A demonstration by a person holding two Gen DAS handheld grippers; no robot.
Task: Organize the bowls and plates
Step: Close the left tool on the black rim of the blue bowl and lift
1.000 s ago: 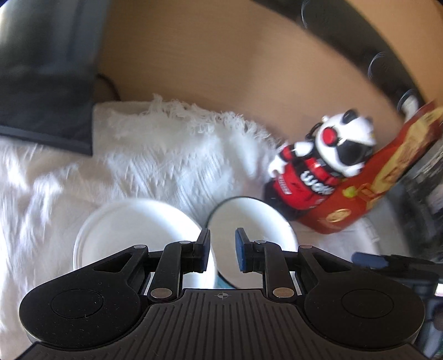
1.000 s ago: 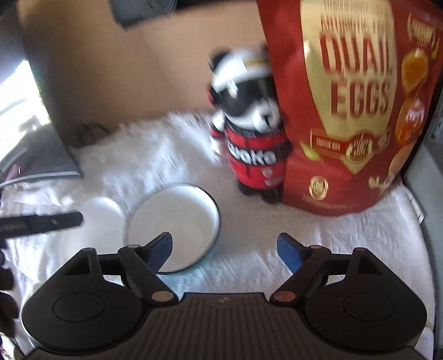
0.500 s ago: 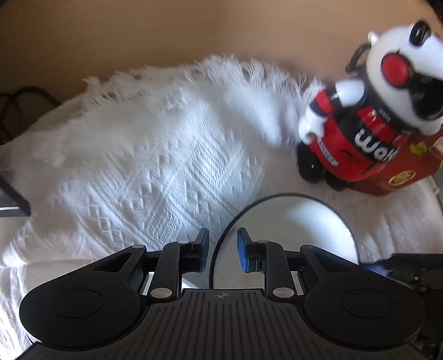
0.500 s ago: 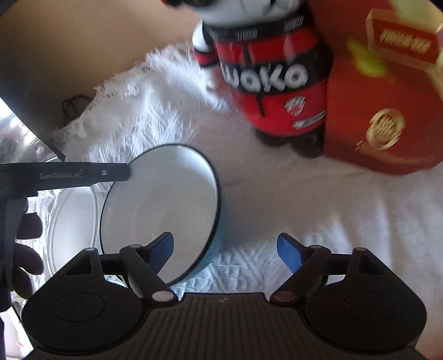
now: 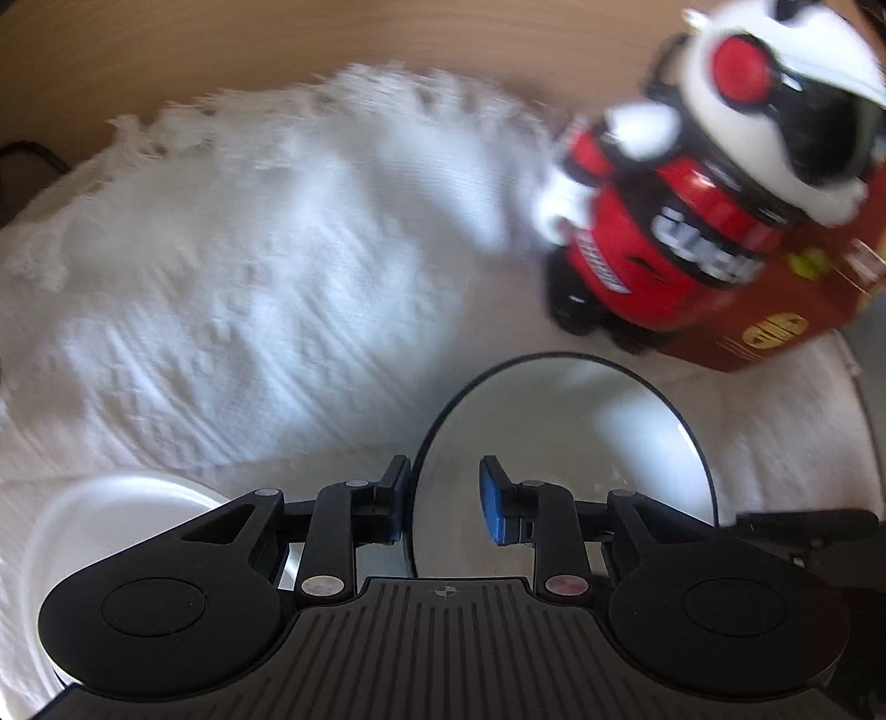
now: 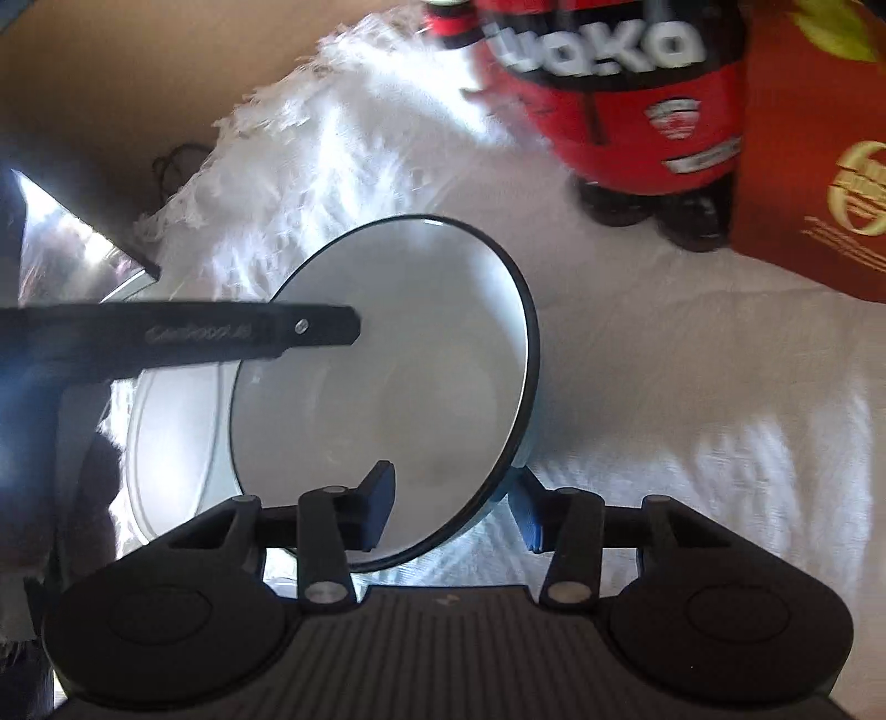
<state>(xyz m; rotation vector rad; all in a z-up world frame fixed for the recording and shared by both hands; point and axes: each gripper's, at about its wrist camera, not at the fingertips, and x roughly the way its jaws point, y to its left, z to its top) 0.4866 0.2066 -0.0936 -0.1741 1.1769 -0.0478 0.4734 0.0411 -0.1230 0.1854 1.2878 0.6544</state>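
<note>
A white enamel bowl [image 5: 565,443] with a dark rim and a blue outside sits tilted on the white cloth, and overlaps a white plate [image 6: 171,443] on its left. My left gripper [image 5: 446,498] straddles the bowl's left rim with one finger outside and one inside. Its jaws are opening and the inner pad stands off the rim. In the right wrist view it shows as a black finger [image 6: 221,332] reaching over the bowl [image 6: 387,376]. My right gripper [image 6: 451,512] straddles the near right rim. Its jaws are closing, and a gap still shows at the inner pad.
A red, white and black toy figure [image 5: 692,232] stands behind the bowl, against a red snack pouch [image 6: 819,166]. The fringed white cloth [image 5: 249,277] covers a wooden table [image 5: 277,44]. A dark flat object [image 6: 72,260] and a cable [image 6: 177,160] lie beyond the cloth's left edge.
Both grippers came down close to the bowl. The left jaws widened around the left rim. The right jaws narrowed from wide open around the near right rim. The bowl now tilts against the plate.
</note>
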